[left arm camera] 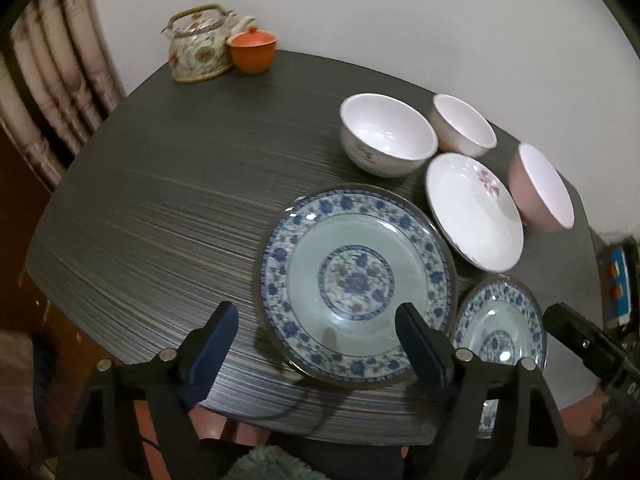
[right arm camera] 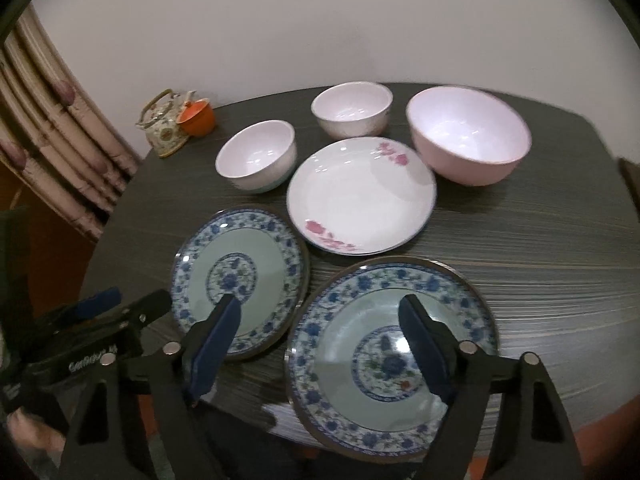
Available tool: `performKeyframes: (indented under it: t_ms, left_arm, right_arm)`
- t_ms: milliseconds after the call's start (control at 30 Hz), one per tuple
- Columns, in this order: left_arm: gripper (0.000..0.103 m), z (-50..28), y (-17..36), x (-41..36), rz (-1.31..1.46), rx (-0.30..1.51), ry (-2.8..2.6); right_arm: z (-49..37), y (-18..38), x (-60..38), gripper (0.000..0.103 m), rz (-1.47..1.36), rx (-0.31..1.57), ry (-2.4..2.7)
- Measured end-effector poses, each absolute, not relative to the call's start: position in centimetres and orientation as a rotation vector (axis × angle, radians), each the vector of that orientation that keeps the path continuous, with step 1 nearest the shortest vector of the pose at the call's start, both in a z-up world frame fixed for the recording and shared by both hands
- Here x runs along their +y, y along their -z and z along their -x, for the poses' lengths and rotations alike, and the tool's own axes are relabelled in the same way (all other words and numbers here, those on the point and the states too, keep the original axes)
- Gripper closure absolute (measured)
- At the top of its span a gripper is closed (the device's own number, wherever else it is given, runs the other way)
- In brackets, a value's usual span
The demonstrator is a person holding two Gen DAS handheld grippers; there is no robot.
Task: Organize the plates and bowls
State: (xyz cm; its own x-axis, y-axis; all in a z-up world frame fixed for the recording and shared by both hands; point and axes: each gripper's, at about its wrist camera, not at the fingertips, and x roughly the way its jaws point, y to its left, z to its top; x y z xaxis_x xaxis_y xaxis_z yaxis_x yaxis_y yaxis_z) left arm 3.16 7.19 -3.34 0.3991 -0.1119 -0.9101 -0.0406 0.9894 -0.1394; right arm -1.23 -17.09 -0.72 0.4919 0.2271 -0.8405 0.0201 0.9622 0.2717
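Observation:
Two blue-patterned plates lie at the table's near edge. The left plate lies under my left gripper, which is open and empty. The right plate lies under my right gripper, also open and empty. Behind them lie a white plate with pink flowers, two small white bowls and a larger pink bowl. The other gripper shows at each view's edge.
A floral teapot and an orange lidded cup stand at the dark table's far left corner. A curtain hangs at the left, a white wall behind.

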Motion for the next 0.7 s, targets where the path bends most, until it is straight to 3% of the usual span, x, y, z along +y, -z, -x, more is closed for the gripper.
performKeyframes:
  t_ms: [100,300,700]
  left_arm:
    - [0.033,-3.9,3.5,9.0,0.219,1.175,0.049]
    - [0.040,-5.3,4.7,11.6,0.344,1.225,0.059]
    - [0.043,-7.1,7.9,14.0,0.491,1.304,0.083]
  right_arm:
    - [0.2,1.5,-17.6,0.036,-0.347,1.088,-0.199]
    - [-2.5,3.0,-18.1,0.048,-0.448,1.140,-0.281]
    - [-6.6,7.3,-16.5,0.063,-0.484,1.274,-0.314]
